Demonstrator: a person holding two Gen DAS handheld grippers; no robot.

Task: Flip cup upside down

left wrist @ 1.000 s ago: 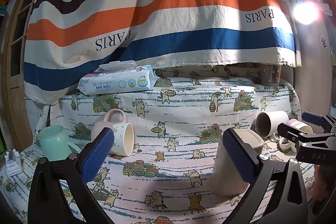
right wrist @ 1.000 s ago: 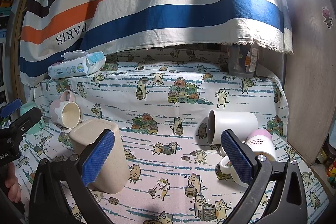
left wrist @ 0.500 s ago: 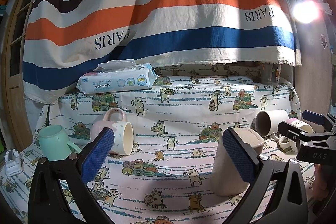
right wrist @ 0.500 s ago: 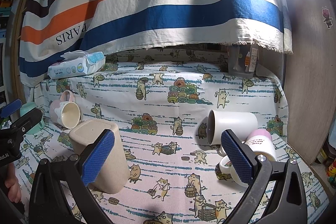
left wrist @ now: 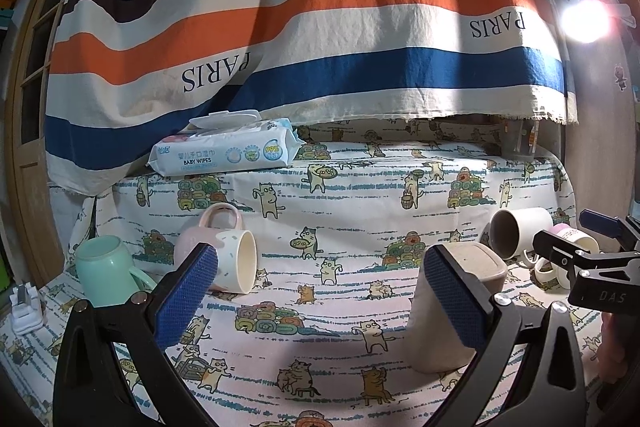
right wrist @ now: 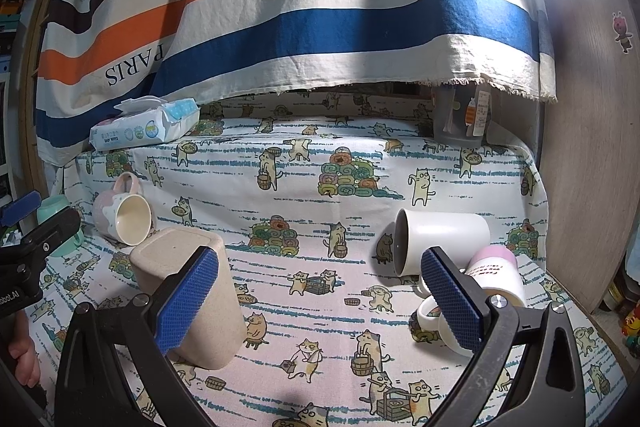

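Already inverted: beige square cup [right wrist: 188,297] mouth-down on cat-print cloth [right wrist: 320,287], between both tools. Left gripper [left wrist: 320,301] and right gripper [right wrist: 320,301] gaping wide, empty. Likely next: white mug [right wrist: 444,233] on side, needing rim grasp, then rotation.

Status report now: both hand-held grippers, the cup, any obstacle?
Left hand-held gripper open, empty. Right hand-held gripper open, empty. Beige square-sided cup already base-up on cat-print cloth. Nothing between either gripper's fingers.
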